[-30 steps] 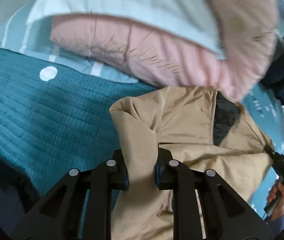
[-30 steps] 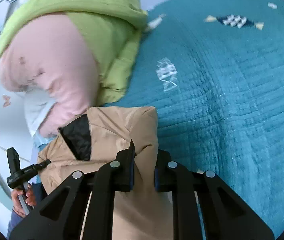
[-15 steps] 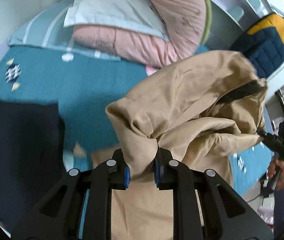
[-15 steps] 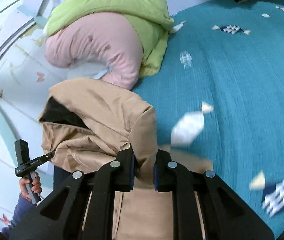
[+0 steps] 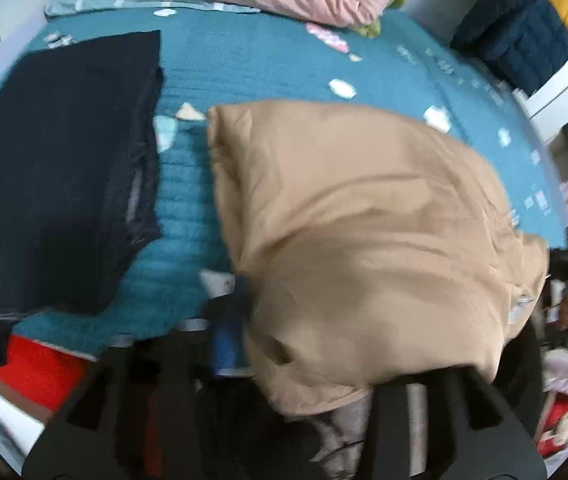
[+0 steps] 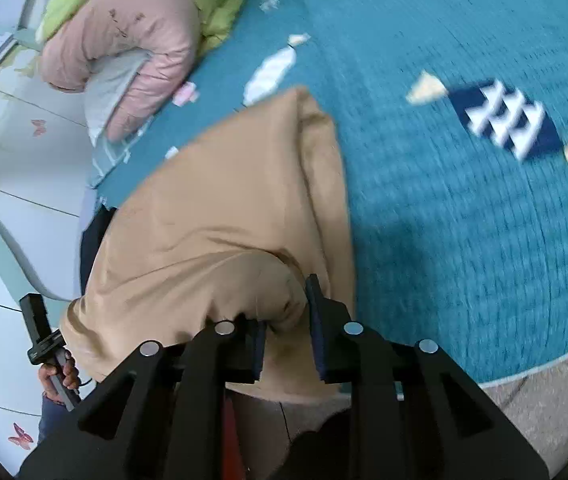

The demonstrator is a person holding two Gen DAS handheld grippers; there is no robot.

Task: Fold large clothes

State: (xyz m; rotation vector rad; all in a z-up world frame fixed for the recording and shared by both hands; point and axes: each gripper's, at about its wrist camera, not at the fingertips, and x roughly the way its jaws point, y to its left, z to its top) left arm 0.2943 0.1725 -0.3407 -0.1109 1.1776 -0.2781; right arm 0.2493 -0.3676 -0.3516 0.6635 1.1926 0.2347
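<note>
A tan jacket [image 5: 364, 232] lies folded over on the teal bedspread [image 5: 263, 60], reaching to the bed's near edge. My left gripper [image 5: 304, 364] is blurred and its jaws are opening wide. The jacket's near edge drapes across them and hides the right finger, with no pad pressing on it. In the right wrist view the same tan jacket [image 6: 219, 208] has a rounded fold lying between the fingers of my right gripper [image 6: 286, 332]. Those jaws are opening too, and both blue pad faces show bare.
A folded dark navy garment [image 5: 63, 160] lies left of the jacket. Pink and green quilts [image 6: 131, 36] are heaped at the head of the bed. A navy and yellow jacket [image 5: 524, 32] sits far right. A person's hand [image 6: 57, 372] holds the other gripper's handle. The bed edge and floor [image 6: 544, 400] are near.
Both grippers carried the jacket's gripped end from the pillows back toward the near bed edge, laying it down folded. Both sets of jaws, shut on cloth before, have parted.
</note>
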